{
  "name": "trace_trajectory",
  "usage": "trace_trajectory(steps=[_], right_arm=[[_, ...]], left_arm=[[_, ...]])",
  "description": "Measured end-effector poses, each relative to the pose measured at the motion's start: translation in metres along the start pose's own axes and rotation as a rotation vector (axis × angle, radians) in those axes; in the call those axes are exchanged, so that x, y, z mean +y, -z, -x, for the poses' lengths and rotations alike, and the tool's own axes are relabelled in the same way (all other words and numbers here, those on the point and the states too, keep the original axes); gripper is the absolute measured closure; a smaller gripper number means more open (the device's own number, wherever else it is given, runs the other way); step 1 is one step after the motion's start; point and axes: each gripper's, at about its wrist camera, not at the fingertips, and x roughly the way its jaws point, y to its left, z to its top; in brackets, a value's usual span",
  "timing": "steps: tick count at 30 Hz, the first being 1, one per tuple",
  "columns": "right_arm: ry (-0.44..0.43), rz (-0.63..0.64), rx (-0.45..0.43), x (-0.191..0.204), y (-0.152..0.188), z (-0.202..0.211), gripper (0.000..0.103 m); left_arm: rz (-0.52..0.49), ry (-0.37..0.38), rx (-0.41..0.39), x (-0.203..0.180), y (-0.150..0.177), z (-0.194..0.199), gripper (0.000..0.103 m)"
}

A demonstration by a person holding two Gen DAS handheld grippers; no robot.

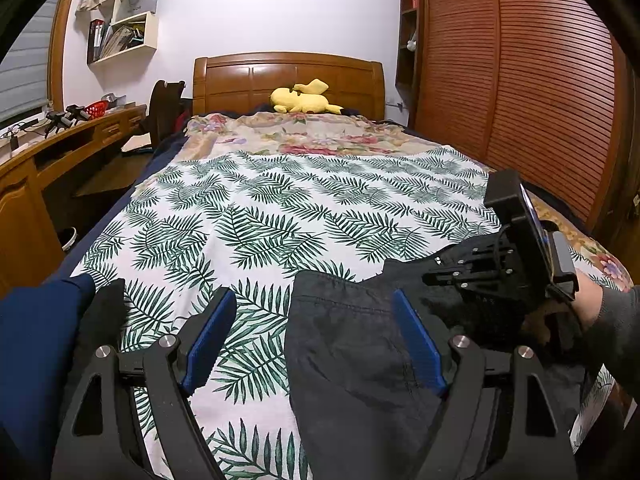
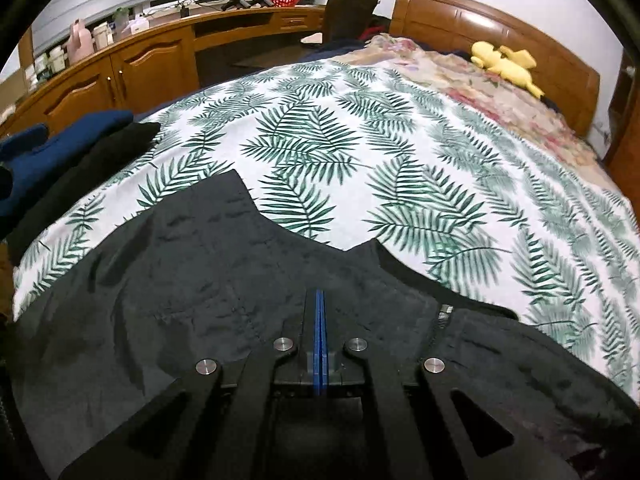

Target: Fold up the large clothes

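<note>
A dark grey garment [image 1: 352,360] lies spread on the leaf-print bed sheet [image 1: 280,208] at the near end of the bed. My left gripper [image 1: 316,312] is open above the garment's left edge, with one blue pad over the sheet and the other over the fabric. Nothing is between its pads. In the right wrist view the garment [image 2: 200,288] fills the foreground. My right gripper [image 2: 320,294] has its blue pads pressed together, tips down in the fabric near the collar edge. The left wrist view shows the right gripper [image 1: 460,284] held by a sleeved hand [image 1: 616,320].
A blue garment [image 1: 36,340] and a black one [image 1: 108,308] lie piled at the bed's near left corner. A yellow plush [image 1: 304,98] rests by the wooden headboard. A wooden desk [image 1: 60,148] runs along the left and a slatted wardrobe [image 1: 520,80] along the right.
</note>
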Motion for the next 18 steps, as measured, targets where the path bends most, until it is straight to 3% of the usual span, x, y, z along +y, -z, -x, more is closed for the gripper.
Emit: trace_trajectory(steps=[2,4,6,8,11,12,13,15,18], right_arm=[[0.014,-0.006,0.018,-0.002,0.001,-0.007,0.084],[-0.008,-0.029,0.035,-0.007,0.0,-0.016,0.043],[-0.053,-0.06,0.081,-0.01,0.001,-0.028,0.038],[-0.068,-0.065,0.136,-0.012,0.006,-0.041,0.038],[-0.089,-0.039,0.142,-0.009,0.01,-0.047,0.039],[-0.091,-0.032,0.148,-0.008,0.008,-0.049,0.048],[-0.086,-0.019,0.154,-0.007,0.008,-0.051,0.072],[-0.099,0.012,0.159,-0.006,0.007,-0.051,0.094],[-0.046,0.067,0.123,0.003,0.003,-0.046,0.097]], left_arm=[[0.005,0.0,0.001,0.001,0.0,-0.001,0.022],[0.006,0.001,0.003,0.001,0.0,-0.002,0.022],[0.005,0.0,0.006,0.001,0.001,-0.002,0.022],[0.002,0.002,0.006,0.002,0.001,-0.002,0.022],[0.001,0.003,0.007,0.002,0.001,-0.002,0.022],[0.002,0.001,0.006,0.002,0.001,-0.002,0.022],[0.004,0.001,0.007,0.002,0.001,-0.002,0.022],[0.004,0.003,0.008,0.001,0.001,-0.002,0.022],[0.001,0.006,0.009,0.0,0.002,-0.001,0.022]])
